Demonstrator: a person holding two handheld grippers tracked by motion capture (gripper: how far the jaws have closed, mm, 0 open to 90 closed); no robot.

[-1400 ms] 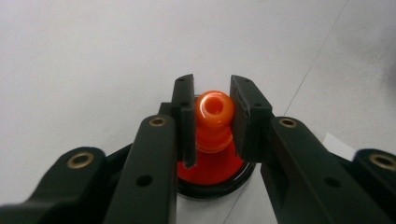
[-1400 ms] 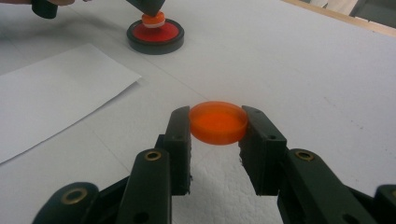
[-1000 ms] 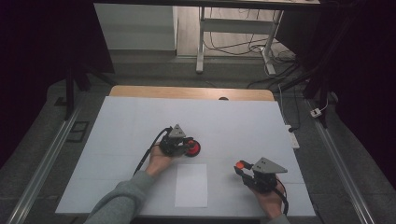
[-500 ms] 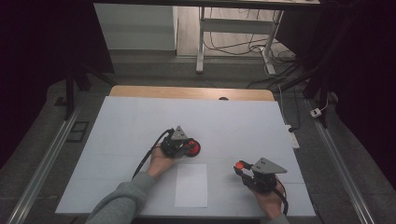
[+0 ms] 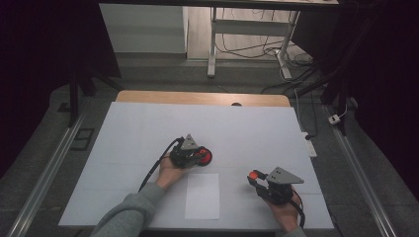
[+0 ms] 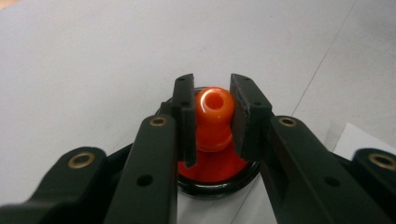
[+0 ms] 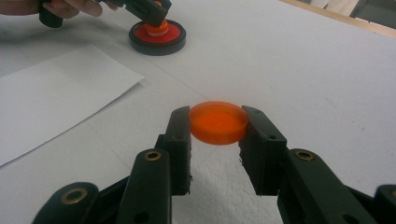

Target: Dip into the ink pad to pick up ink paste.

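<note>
The orange knob (image 6: 214, 119) stands upright on the red disc (image 6: 212, 169) just above the paper's (image 5: 202, 195) top edge, my left gripper (image 6: 212, 116) clamped on it, while my right gripper (image 7: 218, 123), right of the paper, pinches the flat orange cap (image 7: 218, 122).

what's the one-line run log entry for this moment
left gripper: shut on orange knob over red disc | right gripper: shut on orange cap, above table | paper sheet: flat between hands
</note>
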